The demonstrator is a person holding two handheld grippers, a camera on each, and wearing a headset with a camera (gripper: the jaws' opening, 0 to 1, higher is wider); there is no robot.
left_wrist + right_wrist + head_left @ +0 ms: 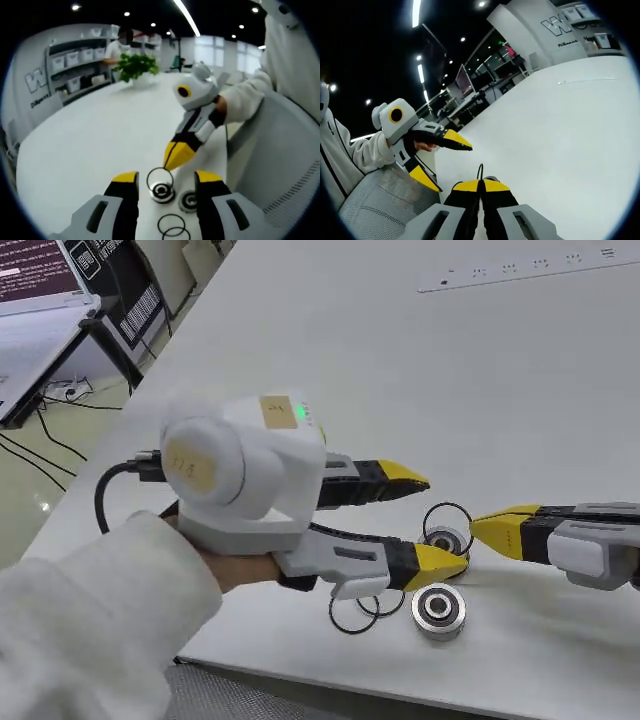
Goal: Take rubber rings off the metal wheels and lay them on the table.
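a smooth white tabletop (480, 390) runs away from me, with a long white power strip (520, 265) near its far edge and a green leafy plant (135, 65) far down it in the left gripper view.

close to the near edge stands a small round metal wheel (445, 540), silver with a dark bearing face. a thin black rubber ring (447, 504) stands over it as an upright loop, its lower part down at the wheel; i cannot tell whether it is seated in the groove there. the right gripper (490, 530) has its yellow-tipped jaws pressed together, pinching the ring's right side. in its own view a thin black line rises from between the shut tips.

the left gripper (440, 522), grey and black with yellow tips, has its jaws spread wide. wheel and loop sit between them in the left gripper view, touching neither tip as far as i can see.

a second metal wheel (439, 608) lies flat just nearer to me, shiny rim, dark band, bright hub. beside it, under the left gripper's lower jaw, two loose black rubber rings (355, 613) lie flat on the table, overlapping.
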